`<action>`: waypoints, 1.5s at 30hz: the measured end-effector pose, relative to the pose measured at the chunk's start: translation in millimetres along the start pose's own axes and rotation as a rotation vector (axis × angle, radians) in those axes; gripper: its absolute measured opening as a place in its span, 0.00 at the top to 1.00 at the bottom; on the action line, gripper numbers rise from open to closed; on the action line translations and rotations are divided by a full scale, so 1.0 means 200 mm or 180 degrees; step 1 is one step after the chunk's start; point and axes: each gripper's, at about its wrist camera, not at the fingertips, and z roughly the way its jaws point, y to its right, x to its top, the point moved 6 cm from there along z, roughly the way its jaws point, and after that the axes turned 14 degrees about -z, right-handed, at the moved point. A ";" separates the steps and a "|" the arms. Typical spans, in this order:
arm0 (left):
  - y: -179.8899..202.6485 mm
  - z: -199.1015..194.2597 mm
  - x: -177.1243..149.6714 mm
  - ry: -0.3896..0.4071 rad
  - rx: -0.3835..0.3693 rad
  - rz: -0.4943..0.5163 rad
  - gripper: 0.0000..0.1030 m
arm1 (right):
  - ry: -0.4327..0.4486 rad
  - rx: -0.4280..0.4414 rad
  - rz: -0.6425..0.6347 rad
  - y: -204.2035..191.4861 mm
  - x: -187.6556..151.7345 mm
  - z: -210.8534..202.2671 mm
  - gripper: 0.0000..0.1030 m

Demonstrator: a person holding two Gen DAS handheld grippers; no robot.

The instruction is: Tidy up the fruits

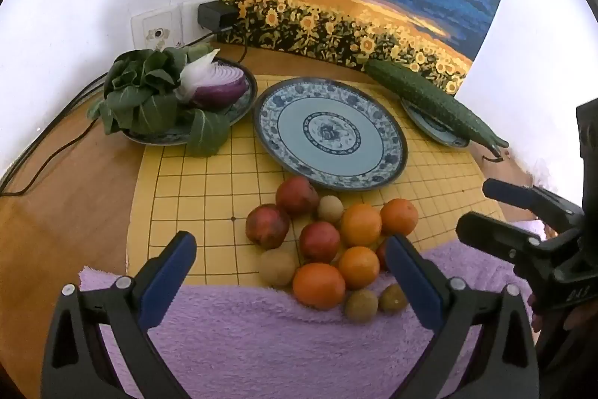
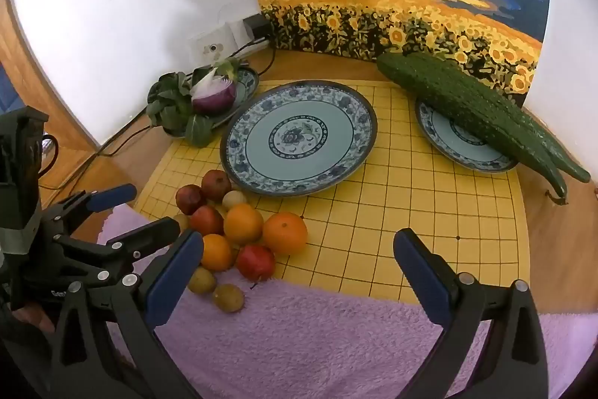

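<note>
The pile of fruit (image 1: 321, 245) lies just ahead of the left claw (image 1: 289, 249), between its spread blue pads: smooth oranges, dull red pomegranate-like balls and small tan rounds, packed touching on the yellow grid mat (image 1: 209, 182) at the edge of a fuzzy purple towel (image 1: 261, 335). Beyond the heap sits the large blue-patterned plate (image 1: 329, 133), bare. The right wrist view shows the same pile (image 2: 231, 230) off to the left of the right claw (image 2: 299, 249), which gapes wide over bare mat and holds nothing. Only that view shows two bumpy cucumbers (image 2: 471, 107) across the small plate (image 2: 459, 144). Farther left, greens and a cut purple onion (image 1: 220, 81) share another dish.
</note>
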 end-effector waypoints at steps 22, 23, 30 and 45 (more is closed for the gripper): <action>-0.01 0.00 0.02 0.0035 -0.0025 -0.0018 0.00 | 0.0027 -0.0109 0.0057 0.04 0.00 -0.02 0.00; -0.01 0.00 0.02 0.0036 -0.0021 -0.0012 0.00 | 0.0030 -0.0105 0.0078 0.05 -0.01 -0.03 0.00; 0.01 0.01 0.02 0.0007 -0.0028 0.0000 0.00 | -0.0007 -0.0076 0.0096 0.04 -0.01 -0.01 0.00; 0.00 0.03 0.01 -0.0021 -0.0024 -0.0011 0.00 | -0.0040 0.0041 0.0029 0.01 -0.01 0.00 0.00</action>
